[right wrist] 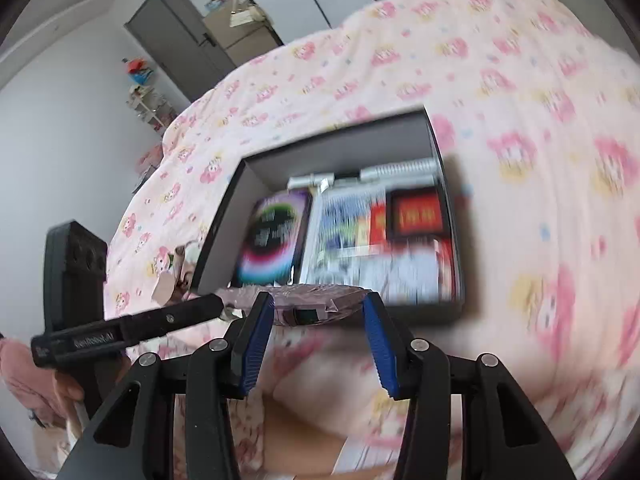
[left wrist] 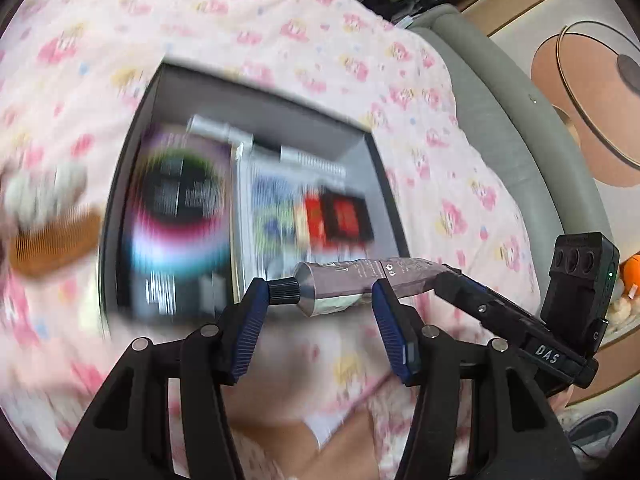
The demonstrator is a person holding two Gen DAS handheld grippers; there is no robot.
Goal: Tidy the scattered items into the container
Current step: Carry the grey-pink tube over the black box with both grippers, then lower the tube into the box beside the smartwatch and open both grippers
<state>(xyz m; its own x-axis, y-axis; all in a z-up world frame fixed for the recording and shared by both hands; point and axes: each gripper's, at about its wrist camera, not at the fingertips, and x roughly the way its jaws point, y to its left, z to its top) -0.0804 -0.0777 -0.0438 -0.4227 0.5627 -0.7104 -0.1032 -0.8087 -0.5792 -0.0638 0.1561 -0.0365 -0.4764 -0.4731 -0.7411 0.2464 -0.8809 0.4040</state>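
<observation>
A silver-and-mauve cream tube (left wrist: 348, 284) with a black cap lies crosswise between the blue pads of both grippers, just in front of an open dark box (left wrist: 376, 148) on the pink bedspread. My left gripper (left wrist: 318, 296) holds its cap end; the jaws are wide but touch the tube. My right gripper (right wrist: 318, 308) holds the crimped end (right wrist: 308, 300). The box (right wrist: 236, 188) holds a black round-patterned packet (left wrist: 180, 208), a booklet, a red and black packet (left wrist: 340, 216) and a silver tube. A brown comb (left wrist: 52, 240) and a white fluffy item (left wrist: 44, 192) lie left of the box.
The bed's grey padded edge (left wrist: 500, 132) runs along the right in the left wrist view, with floor and a round rug beyond. In the right wrist view a grey door (right wrist: 180, 36) and a shelf stand behind the bed. Small items (right wrist: 176, 276) lie left of the box.
</observation>
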